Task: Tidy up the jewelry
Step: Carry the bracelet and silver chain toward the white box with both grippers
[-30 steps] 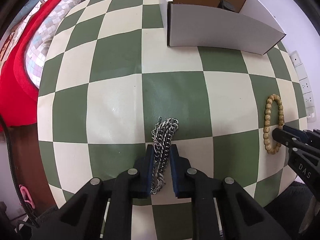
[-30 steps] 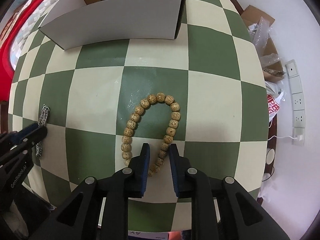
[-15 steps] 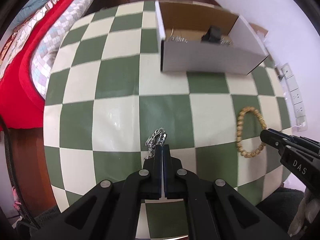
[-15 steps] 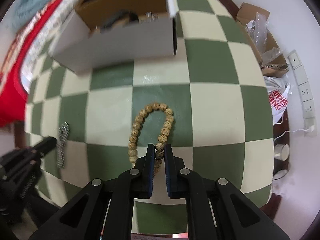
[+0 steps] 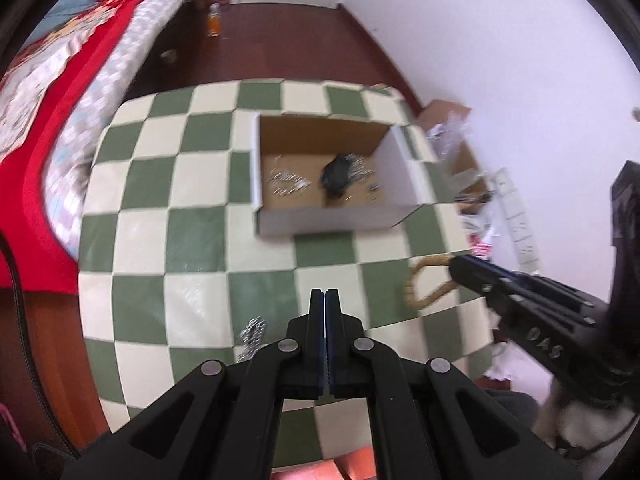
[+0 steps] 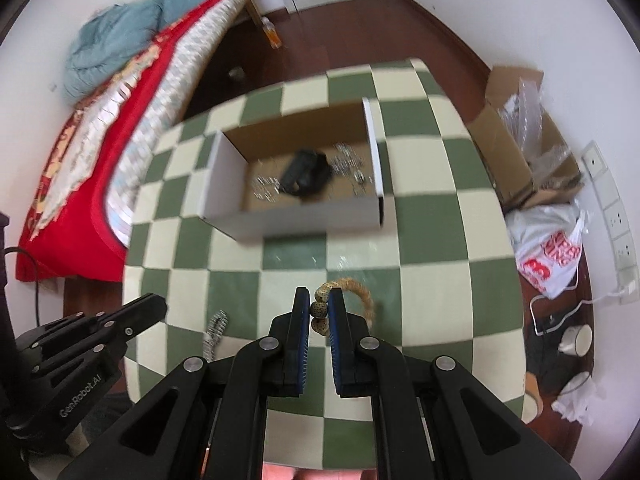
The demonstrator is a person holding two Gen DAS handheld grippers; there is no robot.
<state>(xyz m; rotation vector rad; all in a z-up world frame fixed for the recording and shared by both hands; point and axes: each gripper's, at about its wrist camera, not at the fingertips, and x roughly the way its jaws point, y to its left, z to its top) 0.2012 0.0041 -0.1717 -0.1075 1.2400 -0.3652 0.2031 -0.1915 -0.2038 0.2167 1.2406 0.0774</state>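
**Both pieces lifted, neither boxed yet**

Left wrist view: your left hand-held gripper [image 5: 325,300] is clenched, pads together, raised above the green-and-cream checked worktop [image 5: 192,236]. The silver metal chain [image 5: 251,338] dangles at its 8 o'clock, seemingly pinched lower down. The open white cardboard box [image 5: 332,224], at 12 o'clock, already holds several pieces.

Right wrist view: your right hand-held gripper [image 6: 319,304] grasps the tan wooden bead bracelet [image 6: 362,294], its loop hanging toward 1 o'clock. Both items probably go into the box next.
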